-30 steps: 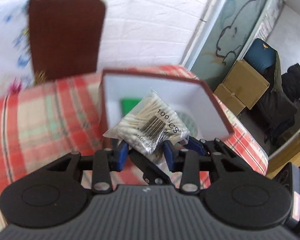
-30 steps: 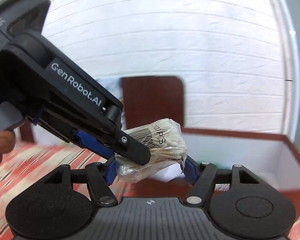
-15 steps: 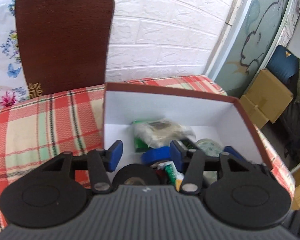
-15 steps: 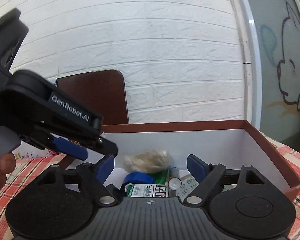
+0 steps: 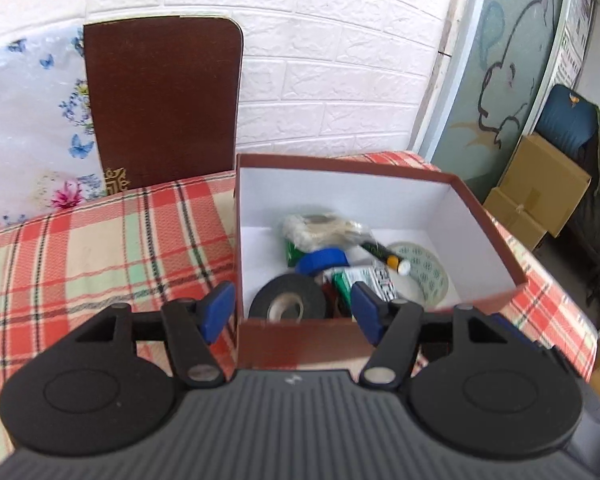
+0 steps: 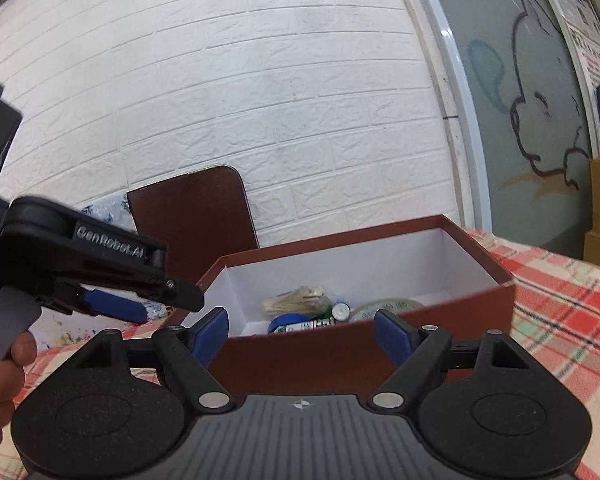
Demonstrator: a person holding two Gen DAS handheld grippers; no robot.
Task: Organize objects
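Opening wider, my left gripper [image 5: 290,312] holds nothing; my right gripper [image 6: 302,334] is spread and empty too. A second ago both pinched the cotton swab bag [image 5: 324,230], printed "100PCS"; now it lies inside the brown box [image 5: 484,220] on the plaid tablecloth [image 5: 100,248], atop blue tape [image 5: 322,260]. That item looks stowed. "GenRobot.AI" shows on the left gripper's side.

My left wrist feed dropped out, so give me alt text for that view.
An open brown box with white inner walls sits on a plaid tablecloth, holding a bag of cotton swabs, blue tape, black tape and other small items. The left gripper, empty with jaws opening, is at the box's near wall.
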